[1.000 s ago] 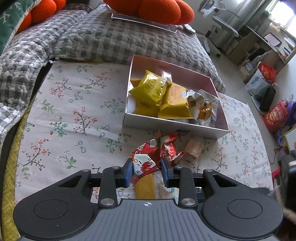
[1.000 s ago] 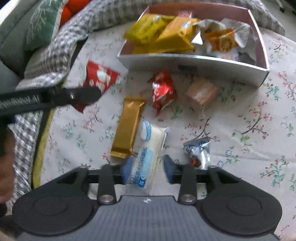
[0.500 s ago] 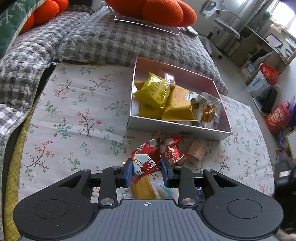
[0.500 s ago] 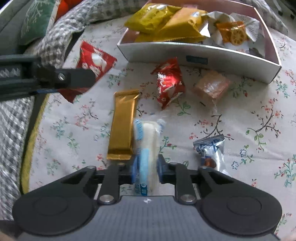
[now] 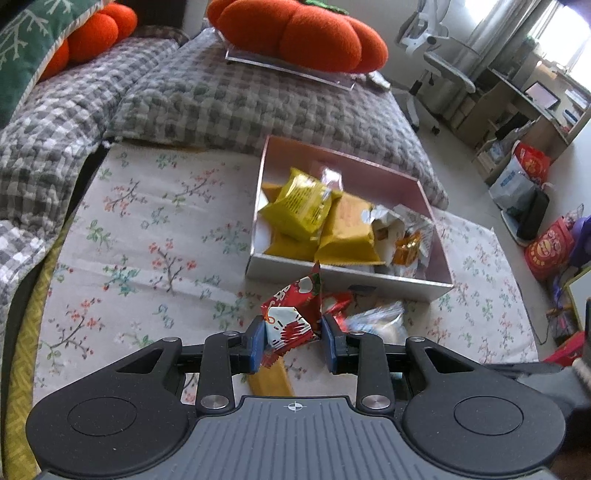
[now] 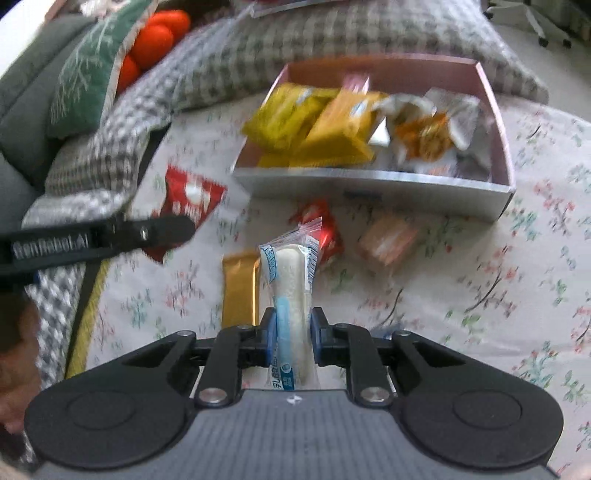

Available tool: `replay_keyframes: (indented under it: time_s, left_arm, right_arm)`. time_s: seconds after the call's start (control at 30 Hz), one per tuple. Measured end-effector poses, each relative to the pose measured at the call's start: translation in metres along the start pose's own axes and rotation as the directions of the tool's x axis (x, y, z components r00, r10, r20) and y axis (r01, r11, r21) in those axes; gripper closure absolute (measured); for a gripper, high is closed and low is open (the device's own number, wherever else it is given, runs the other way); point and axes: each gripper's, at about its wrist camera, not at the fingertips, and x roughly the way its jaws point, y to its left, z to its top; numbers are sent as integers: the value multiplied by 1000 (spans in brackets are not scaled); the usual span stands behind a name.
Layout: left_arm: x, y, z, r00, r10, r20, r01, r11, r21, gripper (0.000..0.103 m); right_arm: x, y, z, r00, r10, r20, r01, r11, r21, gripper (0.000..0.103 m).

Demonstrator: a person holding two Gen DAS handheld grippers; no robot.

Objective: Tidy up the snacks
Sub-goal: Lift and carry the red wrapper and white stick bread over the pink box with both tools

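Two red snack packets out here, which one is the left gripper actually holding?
The red-and-white packet clamped in the left gripper, lifted off the cloth. The other red packet lies loose before the box.

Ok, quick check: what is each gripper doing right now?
Left gripper: shut on the red and white crinkly snack packet.
Right gripper: shut on the long white bar in a clear, blue-printed wrapper.

A: Cloth (image 5: 155, 236)?
B: White, small red and green flower sprigs.
A: Box (image 5: 343, 275)?
B: Pink inside, silver outside; yellow packets (image 5: 299, 206).
A: Bedding?
B: Blanket (image 5: 229, 96), grey-and-white check; orange cushion (image 5: 295, 33).
A: Others?
B: Red-and-white packet (image 5: 291, 317); white-and-blue packet (image 6: 290, 295); gold bar (image 6: 240, 291).
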Motion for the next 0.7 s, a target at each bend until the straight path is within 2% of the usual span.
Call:
replay_keyframes:
  time_s: [0.17,0.43,0.57,0.7]
  left_arm:
    - [3,-9,13,999,-27,40,27,1000,-8,74]
    - [37,-29,46,994,-86,62,86,996,2,74]
    - [60,-42,58,990,-127,66,127,992,9,74]
    - [75,-53,68,981,-176,81,176,984,9,74]
  right_arm:
    - [-19,-25,21,994,-31,103,23,996,81,87]
    - [-31,-68,53,968,-89,235,35,974,223,87]
    - [-25,-83,72,951,-132,279,66,970,235,87]
    - [-15,-91,86,937,-182,298,126,972,198,87]
